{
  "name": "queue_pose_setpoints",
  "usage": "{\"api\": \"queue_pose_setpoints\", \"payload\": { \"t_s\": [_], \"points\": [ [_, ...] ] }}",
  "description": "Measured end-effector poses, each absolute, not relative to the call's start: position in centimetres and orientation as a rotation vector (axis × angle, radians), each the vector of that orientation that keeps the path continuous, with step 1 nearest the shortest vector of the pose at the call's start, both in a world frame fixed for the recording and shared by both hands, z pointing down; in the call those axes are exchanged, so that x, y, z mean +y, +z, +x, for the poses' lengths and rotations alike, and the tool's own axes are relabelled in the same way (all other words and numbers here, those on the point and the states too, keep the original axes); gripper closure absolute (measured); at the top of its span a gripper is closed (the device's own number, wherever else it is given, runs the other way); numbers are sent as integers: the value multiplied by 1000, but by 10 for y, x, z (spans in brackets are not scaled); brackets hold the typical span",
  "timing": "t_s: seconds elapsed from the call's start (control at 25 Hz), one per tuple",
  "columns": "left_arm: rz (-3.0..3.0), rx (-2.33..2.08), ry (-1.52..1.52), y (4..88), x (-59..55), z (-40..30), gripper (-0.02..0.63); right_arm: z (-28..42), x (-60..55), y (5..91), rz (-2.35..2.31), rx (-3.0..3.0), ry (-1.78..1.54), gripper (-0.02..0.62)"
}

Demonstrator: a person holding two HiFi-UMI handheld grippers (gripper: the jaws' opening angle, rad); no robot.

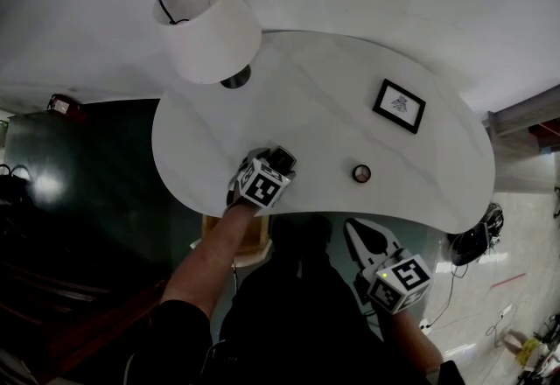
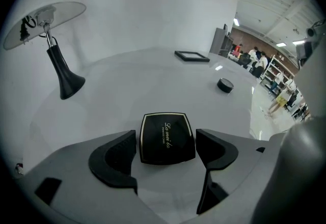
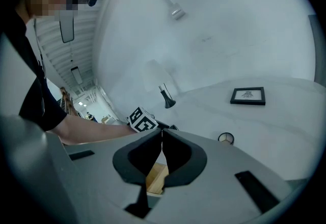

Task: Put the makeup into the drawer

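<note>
The left gripper (image 2: pixel 166 142) is straddling the compact (image 2: pixel 167 130) on the table (image 2: pixel 153 78), jaws apart and not clamping it. Closing off-centre risks skidding it away. The right gripper (image 3: pixel 162 139) is hanging shut and empty above the drawer (image 3: pixel 154 177).

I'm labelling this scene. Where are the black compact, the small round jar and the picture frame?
black compact (image 2: pixel 167 138): left gripper view, middle of its lid.
small round jar (image 1: pixel 361 172): head view, centre of its top.
picture frame (image 1: pixel 400 105): head view, middle of the framed picture.
</note>
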State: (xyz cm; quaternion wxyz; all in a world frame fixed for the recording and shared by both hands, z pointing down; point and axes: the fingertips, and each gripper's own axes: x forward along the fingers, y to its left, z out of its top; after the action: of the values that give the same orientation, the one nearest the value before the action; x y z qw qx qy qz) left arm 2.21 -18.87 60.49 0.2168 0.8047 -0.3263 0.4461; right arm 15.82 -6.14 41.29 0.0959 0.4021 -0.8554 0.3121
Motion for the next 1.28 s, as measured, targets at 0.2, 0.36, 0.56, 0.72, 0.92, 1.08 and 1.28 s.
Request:
{"api": "queue_pose_setpoints", "payload": {
  "t_s": [0.2, 0.36, 0.56, 0.72, 0.92, 1.08, 1.28],
  "points": [
    [2245, -907, 1254, 605, -188, 23, 267, 160, -60, 409, 1195, -2532, 923, 578],
    [2249, -892, 1274, 604, -183, 24, 272, 159, -57, 403, 1187, -2540, 918, 578],
    [2251, -911, 1267, 599, -178, 24, 273, 160, -54, 401, 1174, -2551, 909, 578],
    [2253, -940, 1238, 588, -173, 23, 273, 160, -54, 397, 1157, -2566, 885, 578],
    [2260, -994, 1189, 569, -166, 15, 273, 156, -60, 389, 1122, -2602, 862, 578],
    [2252, -1037, 1161, 555, -158, 5, 273, 149, -63, 384, 1081, -2623, 842, 578],
    [2244, -1100, 1121, 537, -138, -12, 273, 138, -64, 382, 1021, -2651, 839, 578]
  ]
}}
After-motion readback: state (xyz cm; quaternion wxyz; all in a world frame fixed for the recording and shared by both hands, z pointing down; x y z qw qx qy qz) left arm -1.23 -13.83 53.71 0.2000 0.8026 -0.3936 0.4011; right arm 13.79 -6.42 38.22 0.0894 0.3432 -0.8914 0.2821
